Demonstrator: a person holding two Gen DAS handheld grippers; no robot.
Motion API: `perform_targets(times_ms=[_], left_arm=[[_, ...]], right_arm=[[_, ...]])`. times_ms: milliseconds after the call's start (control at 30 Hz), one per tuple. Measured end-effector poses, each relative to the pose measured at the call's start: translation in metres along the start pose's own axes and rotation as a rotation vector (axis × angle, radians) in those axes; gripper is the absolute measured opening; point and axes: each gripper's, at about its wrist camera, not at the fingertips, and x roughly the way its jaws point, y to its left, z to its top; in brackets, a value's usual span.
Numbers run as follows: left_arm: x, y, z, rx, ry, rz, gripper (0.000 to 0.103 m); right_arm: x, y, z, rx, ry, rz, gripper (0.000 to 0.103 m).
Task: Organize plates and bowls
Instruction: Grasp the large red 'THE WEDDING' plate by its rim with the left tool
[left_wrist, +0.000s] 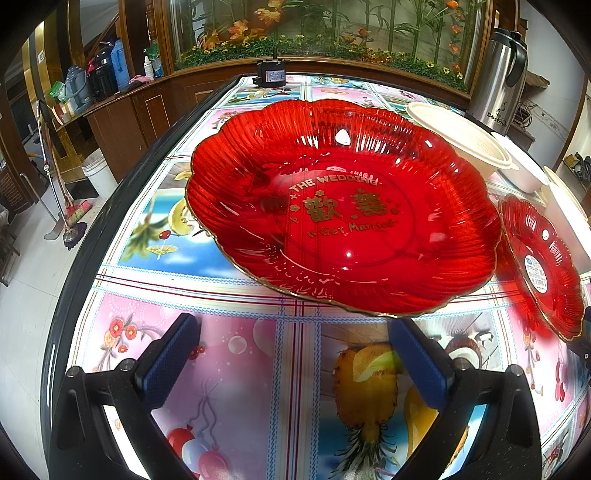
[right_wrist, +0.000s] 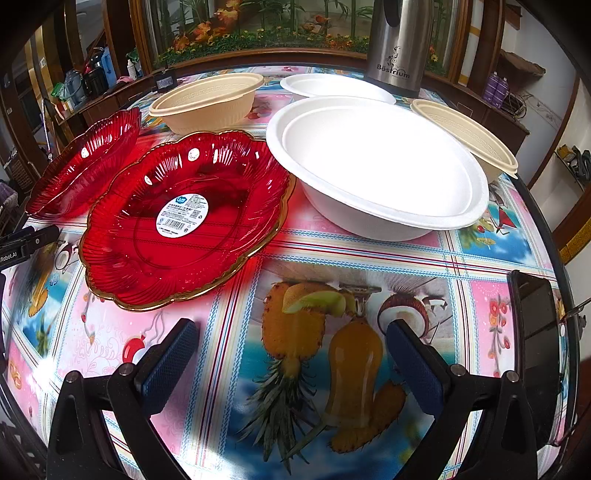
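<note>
Left gripper (left_wrist: 293, 354) fingers spread before red plate (left_wrist: 343, 206); right gripper (right_wrist: 291, 358) likewise

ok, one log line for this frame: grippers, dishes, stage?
left hand-held gripper: open, empty | right hand-held gripper: open, empty | red plates, white bowls, beige bowls: unstacked | stage: pre-grasp

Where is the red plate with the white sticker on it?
The stickered red plate lies on the table, left of centre in the right wrist view, between the other red plate and the big white bowl, in front of a beige bowl.
</note>
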Motion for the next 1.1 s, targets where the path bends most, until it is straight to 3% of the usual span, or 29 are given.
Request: perform_targets(times_ms=[400, 567, 700, 833, 1000, 1100], left_arm=[[0.0, 0.0, 0.0, 0.0, 0.0, 0.0, 0.103], [0.0, 0.0, 0.0, 0.0, 0.001, 0.0, 0.103], [0.0, 0.0, 0.0, 0.0, 0.001, 0.0, 0.103], [0.0, 0.0, 0.0, 0.0, 0.001, 0.0, 0.103], [0.0, 0.0, 0.0, 0.0, 0.001, 0.0, 0.103], [0.0, 0.0, 0.0, -0.006, 0.001, 0.002, 0.103]], right_arm=[[0.0, 0.0, 0.0, -0.008, 0.001, 0.005, 0.103], [0.0, -0.002, 0.002, -0.115, 0.076, 0.072, 0.103], [-0.007, -0.016, -0.001, -0.122, 0.107, 0.121, 0.103], [-0.04, -0.021, 0.004, -0.104, 0.011, 0.26, 0.103], [-0.105, -0.006, 0.018, -0.137, -0.277, 0.449, 0.103], [-0.11, 0.007, 0.031, -0.153, -0.306, 0.619, 0.103]])
